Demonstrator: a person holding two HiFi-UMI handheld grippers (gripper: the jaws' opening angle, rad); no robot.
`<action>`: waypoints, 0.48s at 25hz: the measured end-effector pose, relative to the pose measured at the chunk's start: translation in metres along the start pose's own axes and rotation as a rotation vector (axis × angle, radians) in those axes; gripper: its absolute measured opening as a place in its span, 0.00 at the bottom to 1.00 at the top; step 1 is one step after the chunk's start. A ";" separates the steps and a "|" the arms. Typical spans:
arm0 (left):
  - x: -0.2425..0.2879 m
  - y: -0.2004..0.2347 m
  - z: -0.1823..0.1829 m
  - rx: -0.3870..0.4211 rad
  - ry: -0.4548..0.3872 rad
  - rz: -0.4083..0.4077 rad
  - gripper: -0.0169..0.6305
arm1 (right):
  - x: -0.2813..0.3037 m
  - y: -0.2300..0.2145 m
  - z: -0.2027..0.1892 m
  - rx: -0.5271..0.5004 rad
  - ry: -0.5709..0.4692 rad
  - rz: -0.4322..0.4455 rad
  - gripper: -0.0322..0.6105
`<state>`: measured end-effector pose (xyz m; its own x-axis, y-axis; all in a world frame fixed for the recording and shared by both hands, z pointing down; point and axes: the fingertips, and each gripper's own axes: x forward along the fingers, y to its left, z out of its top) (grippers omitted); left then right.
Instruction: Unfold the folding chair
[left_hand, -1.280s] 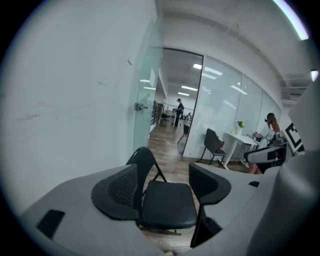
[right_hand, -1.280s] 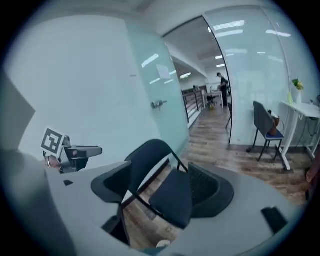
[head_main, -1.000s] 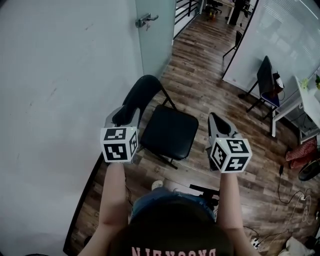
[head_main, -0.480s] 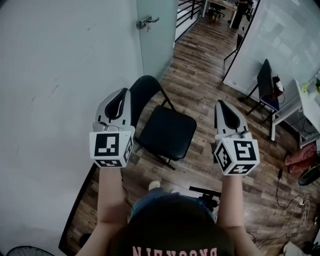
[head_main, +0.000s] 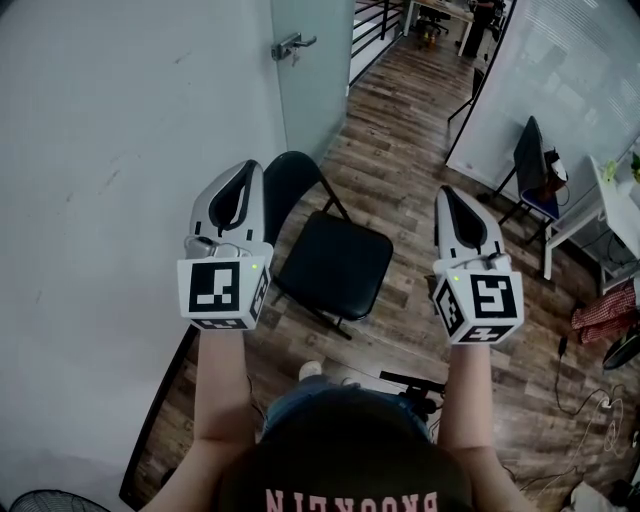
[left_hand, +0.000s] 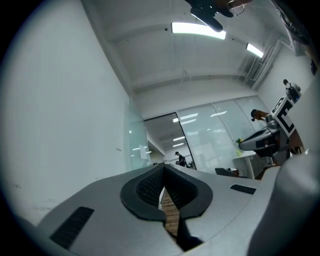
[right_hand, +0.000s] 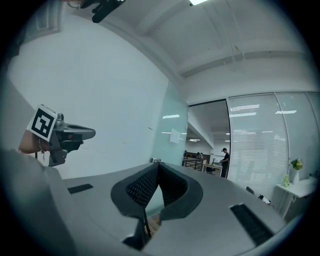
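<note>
A black folding chair (head_main: 335, 262) stands unfolded on the wooden floor beside the white wall, its backrest (head_main: 290, 180) towards the wall. Both grippers hang in the air above and in front of it, touching nothing. My left gripper (head_main: 250, 168) hovers left of the backrest with its jaws shut and nothing between them (left_hand: 162, 170). My right gripper (head_main: 447, 192) is held right of the seat, also shut and empty (right_hand: 158, 167). Each gripper view shows the other gripper off to the side: the right gripper (left_hand: 270, 135) and the left gripper (right_hand: 60, 135).
A glass door with a metal handle (head_main: 293, 43) stands behind the chair. Another dark chair (head_main: 530, 160) and a white table (head_main: 610, 200) are at the right. Cables (head_main: 590, 400) lie on the floor at the lower right. The person's shoe (head_main: 313, 370) is just below the chair.
Both grippers have risen away from the chair. The left one was down by the backrest and now sits higher, pointing more level. The chair has not moved.
</note>
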<state>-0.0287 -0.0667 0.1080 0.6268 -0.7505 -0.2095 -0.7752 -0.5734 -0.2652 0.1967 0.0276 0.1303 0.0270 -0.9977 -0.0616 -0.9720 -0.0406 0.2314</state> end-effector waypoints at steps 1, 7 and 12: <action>0.000 -0.001 0.001 0.002 -0.002 -0.002 0.03 | 0.000 0.000 0.001 -0.003 -0.001 -0.002 0.05; 0.004 -0.002 0.005 0.016 0.002 0.012 0.02 | -0.003 -0.005 0.001 -0.007 0.000 -0.012 0.05; 0.005 -0.004 0.006 0.051 0.006 0.015 0.02 | -0.005 -0.009 0.003 -0.005 -0.013 -0.023 0.05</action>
<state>-0.0220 -0.0665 0.1023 0.6148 -0.7607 -0.2084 -0.7793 -0.5450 -0.3093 0.2045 0.0328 0.1257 0.0467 -0.9957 -0.0796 -0.9701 -0.0642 0.2342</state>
